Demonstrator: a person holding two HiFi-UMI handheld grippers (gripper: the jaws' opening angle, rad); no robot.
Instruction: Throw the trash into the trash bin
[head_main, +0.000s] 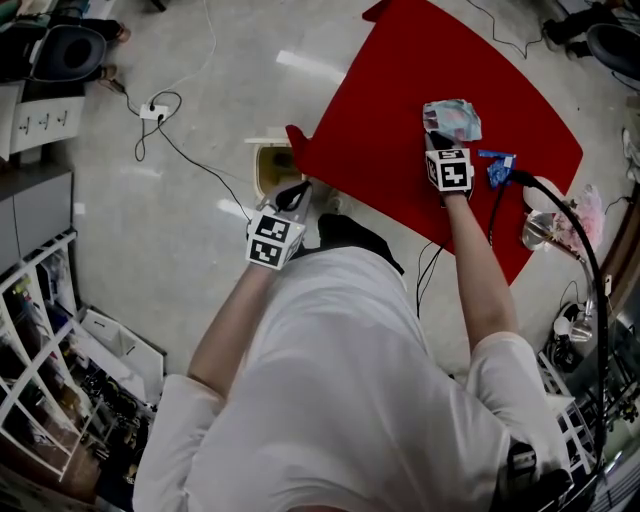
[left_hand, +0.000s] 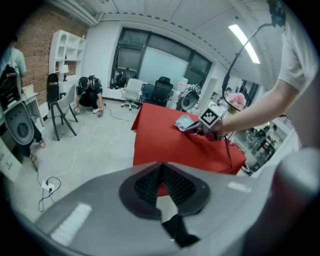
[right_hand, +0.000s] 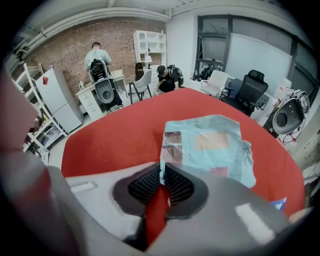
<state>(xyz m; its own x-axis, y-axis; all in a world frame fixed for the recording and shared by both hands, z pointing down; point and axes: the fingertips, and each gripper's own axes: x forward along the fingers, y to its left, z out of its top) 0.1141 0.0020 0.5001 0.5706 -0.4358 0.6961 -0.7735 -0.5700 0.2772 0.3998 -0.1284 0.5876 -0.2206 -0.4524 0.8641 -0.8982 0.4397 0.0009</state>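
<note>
Red table (head_main: 400, 80): right gripper (right_hand: 162, 172) pinching blue wrapper (right_hand: 210, 145) edge; left gripper (left_hand: 161, 167) pressed together

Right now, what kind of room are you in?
Probably an office or lab workspace: rolling office chairs stand by big windows, white shelves stand against a brick wall, and a power strip with its cable lies on the floor.

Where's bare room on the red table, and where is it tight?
Bare: the left half of the red tabletop, from its left edge to the pale blue crumpled packet pinched by the right gripper. Tight: the right edge, where a small blue wrapper, black cable and clear plastic bag cluster.
</note>
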